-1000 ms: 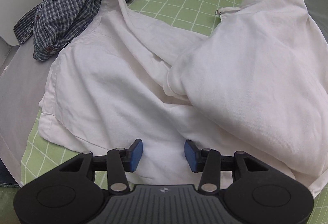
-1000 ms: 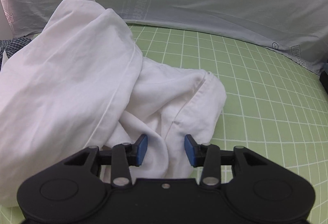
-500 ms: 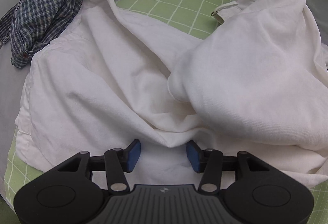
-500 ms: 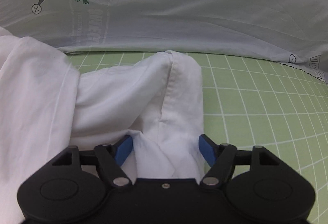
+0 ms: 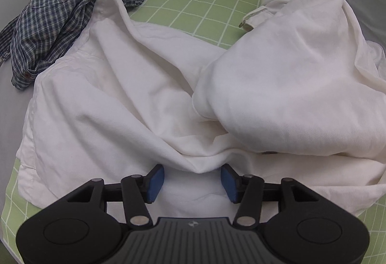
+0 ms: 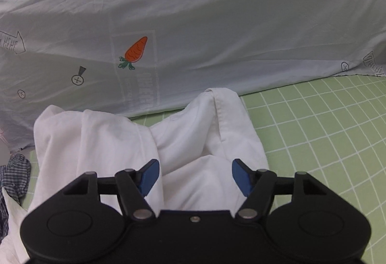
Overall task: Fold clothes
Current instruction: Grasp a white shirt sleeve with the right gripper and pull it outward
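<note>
Folding has barely begun: the white shirt (image 5: 115, 104) lies rumpled across the green checked mat (image 5: 200, 8), the plaid shirt (image 5: 55, 20) untouched beside it, while the left claw (image 5: 191, 180) and right claw (image 6: 195, 175) both gape wide over white cloth, gripping nothing, the shirt's underside hidden.

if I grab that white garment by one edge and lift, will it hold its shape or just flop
Probably flop: the white garment lies in soft, deep folds on the green grid mat. It looks thin and likely light. The bunched mound may drag along, since it seems joined.
</note>
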The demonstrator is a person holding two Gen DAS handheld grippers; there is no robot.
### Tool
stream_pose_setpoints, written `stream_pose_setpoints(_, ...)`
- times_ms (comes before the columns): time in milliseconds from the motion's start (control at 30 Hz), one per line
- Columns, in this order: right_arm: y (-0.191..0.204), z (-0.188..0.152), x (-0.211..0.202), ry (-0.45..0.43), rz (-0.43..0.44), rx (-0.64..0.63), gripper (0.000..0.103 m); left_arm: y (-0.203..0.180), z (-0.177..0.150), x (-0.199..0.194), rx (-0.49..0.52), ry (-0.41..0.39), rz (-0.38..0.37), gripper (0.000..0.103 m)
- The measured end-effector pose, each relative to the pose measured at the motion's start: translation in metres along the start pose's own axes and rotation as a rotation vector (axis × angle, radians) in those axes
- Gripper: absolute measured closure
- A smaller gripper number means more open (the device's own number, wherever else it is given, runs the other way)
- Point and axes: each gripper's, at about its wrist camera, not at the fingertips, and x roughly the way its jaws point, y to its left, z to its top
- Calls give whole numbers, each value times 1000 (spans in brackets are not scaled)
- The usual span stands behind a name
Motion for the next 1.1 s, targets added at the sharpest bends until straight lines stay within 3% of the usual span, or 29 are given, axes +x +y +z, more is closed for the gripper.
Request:
stream_pose_setpoints(67,13,7,12,66,78,-46,34,0,0,-1,1,-4,-4,49)
stream_pose_setpoints(133,24,7,27,111,97,-104,32,1,-2,-2,2,-10,-12,49)
stream_pose_setpoints(233,21,-1,44,179,117,-8,32,8,-5,-4,4,-19,-36,48)
stream_pose_setpoints(267,17,-4,46,193,135,40,55,12,-7,-4,1,-21,-41,48)
stream_pose_setpoints(300,12,-5,41,188,166,77,89,15,-8,-5,-2,-22,-47,47)
stream_pose_setpoints(367,5,-7,13,116,150,66,100,21,-11,-6,-8,-25,-58,46)
stream_pose_setpoints(467,1,-13,-39,-14,135,1,101,31,-15,-7,-17,-29,-75,45)
stream_pose_setpoints(567,-21,-32,-106,-81,98,12,101,39,-19,-9,-24,-31,-81,42)
stream_pose_setpoints(667,-52,-64,-163,-78,17,46,101,46,-28,-13,-34,-29,-78,38)
stream_pose_setpoints(733,-70,-97,-187,-14,-51,47,101,50,-35,-16,-47,-21,-80,35)
stream_pose_setpoints(900,-106,-166,-181,243,-185,131,100,53,-48,-11,-63,27,-68,30)
stream_pose_setpoints(967,-104,-161,-180,236,-192,111,98,49,-47,-11,-32,20,-43,30)
stream_pose_setpoints(1033,-94,-145,-187,155,-197,64,94,45,-46,-10,-2,14,-19,30)
stream_pose_setpoints(1067,-88,-135,-189,116,-203,33,89,45,-46,-9,1,14,-14,29)
stream_pose_setpoints(1100,-81,-127,-191,70,-221,10,78,45,-46,-9,4,15,-10,29)
